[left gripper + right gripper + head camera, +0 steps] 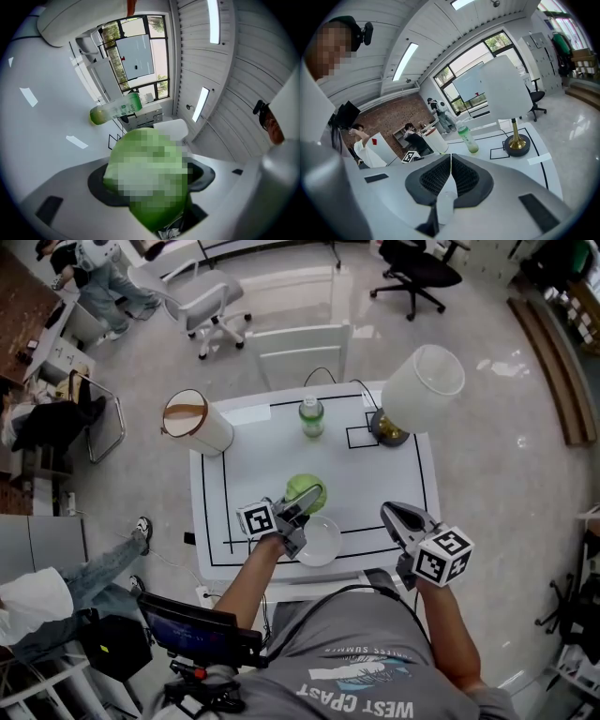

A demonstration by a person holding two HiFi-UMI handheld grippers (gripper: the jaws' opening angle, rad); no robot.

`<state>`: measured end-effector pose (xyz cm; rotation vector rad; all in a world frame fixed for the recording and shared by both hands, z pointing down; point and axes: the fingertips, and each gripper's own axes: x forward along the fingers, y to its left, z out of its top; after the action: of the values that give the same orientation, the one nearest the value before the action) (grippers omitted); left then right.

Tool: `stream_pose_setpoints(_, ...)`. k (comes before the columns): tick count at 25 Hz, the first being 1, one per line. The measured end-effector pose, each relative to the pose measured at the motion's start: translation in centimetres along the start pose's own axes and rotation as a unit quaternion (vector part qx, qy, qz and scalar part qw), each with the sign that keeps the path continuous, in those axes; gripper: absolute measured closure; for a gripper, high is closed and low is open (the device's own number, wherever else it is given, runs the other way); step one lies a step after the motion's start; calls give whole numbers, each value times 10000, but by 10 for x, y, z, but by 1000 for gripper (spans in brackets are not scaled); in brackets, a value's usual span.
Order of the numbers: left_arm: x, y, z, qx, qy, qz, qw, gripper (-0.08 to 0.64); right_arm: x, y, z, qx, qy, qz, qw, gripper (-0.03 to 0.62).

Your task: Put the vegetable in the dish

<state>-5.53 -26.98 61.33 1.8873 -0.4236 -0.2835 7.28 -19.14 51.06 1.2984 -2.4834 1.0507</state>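
The left gripper [302, 502] has its jaws clamped on the green vegetable [306, 489], a round leafy head that fills the gap between the pads in the left gripper view [152, 206]. It is held level at the far edge of the white dish [330, 546], and from above the leaves just overlap the rim. I can't tell whether the vegetable is clear of the desk [375, 474] or brushing it. Gripping from the side like that looks like a way to carry the head over the rim and let it settle into the bowl, which is empty and sits at the near edge of the desk.

The right gripper [392, 514] hangs to the right of the dish, well apart from it, jaws pressed together on nothing [450, 161]. I'd say it is simply parked out of the way.

Beyond the dish stand a green bottle [311, 416] and a lamp [422, 381], neither near the vegetable.
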Motion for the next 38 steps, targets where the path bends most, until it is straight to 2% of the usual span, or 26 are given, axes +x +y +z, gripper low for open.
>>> stream_pose_setpoints(1,-2,4,-1,-82,-19,-4,10000,250,2,0,-4,31,41,6,10000,583)
stream_pose_setpoints(5,-10,20,-13,-866,-179,90,9960,252,15,2,-21,176,253,97,9995,583)
stream_pose_setpoints(8,-12,30,-17,-976,-163,136,9950,252,25,1,-29,265,376,172,9988,583)
stream_pose_setpoints(11,-5,29,-12,-947,-155,46,9954,252,30,1,-24,293,367,208,9987,583)
stream_pose_setpoints(16,8,33,12,-614,-165,53,9980,252,31,-7,-7,258,285,88,9992,583)
stream_pose_setpoints(20,18,44,28,-728,-198,97,9971,252,38,-9,-1,267,282,75,9992,583)
stream_pose_setpoints(27,26,69,31,-406,254,349,9982,252,55,-12,-2,341,399,116,9986,583)
stream_pose_setpoints(38,30,108,28,-538,438,626,9956,252,66,-18,-3,362,469,74,9982,583)
